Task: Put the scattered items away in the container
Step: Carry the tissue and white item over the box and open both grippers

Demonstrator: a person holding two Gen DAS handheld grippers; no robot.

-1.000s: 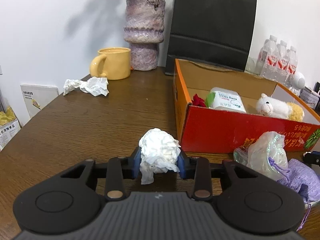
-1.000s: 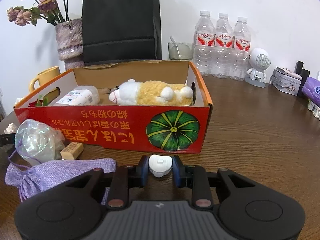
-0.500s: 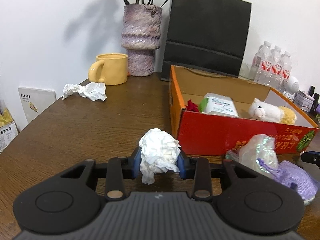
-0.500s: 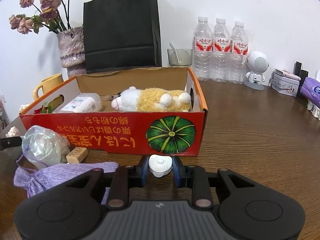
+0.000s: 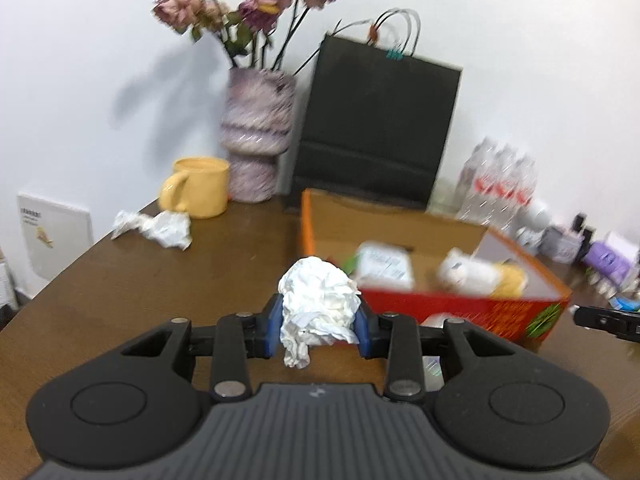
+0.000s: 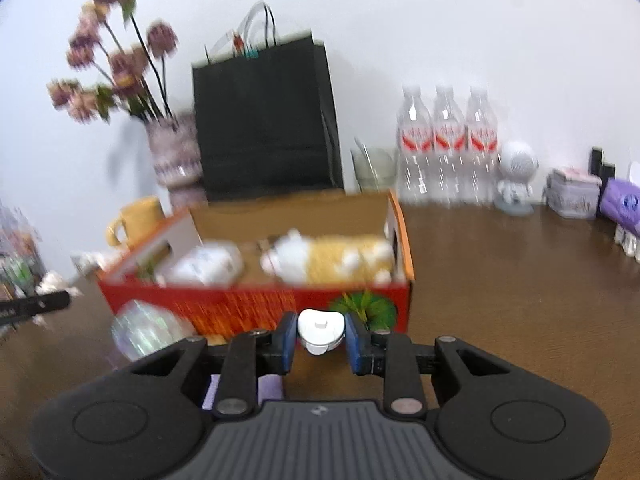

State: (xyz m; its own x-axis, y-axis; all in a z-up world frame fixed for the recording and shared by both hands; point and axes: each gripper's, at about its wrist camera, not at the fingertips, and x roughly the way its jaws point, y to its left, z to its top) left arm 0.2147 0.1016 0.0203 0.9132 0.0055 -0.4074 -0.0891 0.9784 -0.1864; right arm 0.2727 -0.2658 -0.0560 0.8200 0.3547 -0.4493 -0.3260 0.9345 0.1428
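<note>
My left gripper is shut on a crumpled white tissue ball, held above the table in front of the left end of the red and orange cardboard box. My right gripper is shut on a small white plastic cap-like object, held above the box's front wall. Inside the box lie a plush toy and a white wipes pack. Another crumpled tissue lies on the table near the yellow mug.
A vase with dried roses and a black paper bag stand behind the box. Water bottles, a small white robot figure and tins stand at the back right. An iridescent bag lies by the box front.
Both grippers have risen and drawn back from the table, each still holding its item. The views now look down into the box from higher up, with motion blur.
</note>
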